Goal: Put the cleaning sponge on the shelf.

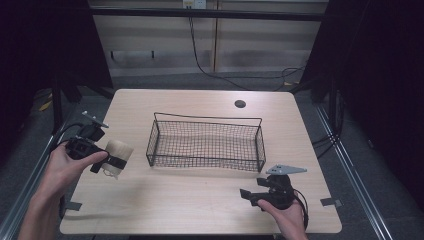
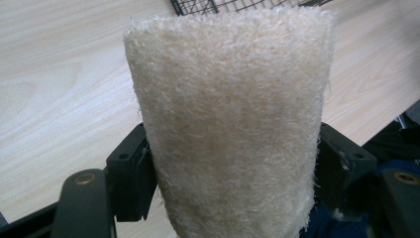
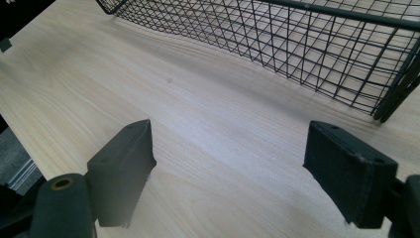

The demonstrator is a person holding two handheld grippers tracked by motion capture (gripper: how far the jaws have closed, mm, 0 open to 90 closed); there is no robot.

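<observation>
A cream fuzzy roll (image 1: 117, 157) hangs just above the table's left side, with my left gripper (image 1: 110, 162) shut on it. Close up in the left gripper view, the roll (image 2: 230, 124) stands between the two black jaws, which press its sides. A black wire basket (image 1: 206, 142) sits at the table's middle, right of the roll, and it looks empty. Near the front right edge my right gripper (image 1: 248, 196) is held low with its jaws wide apart over bare wood (image 3: 228, 168). The basket's mesh wall (image 3: 297, 44) lies ahead of it.
The light wooden table (image 1: 200, 200) has a round cable hole (image 1: 240, 104) at the back right. Metal rails run along both sides. Dark curtains flank the scene, and a cable trails on the floor behind.
</observation>
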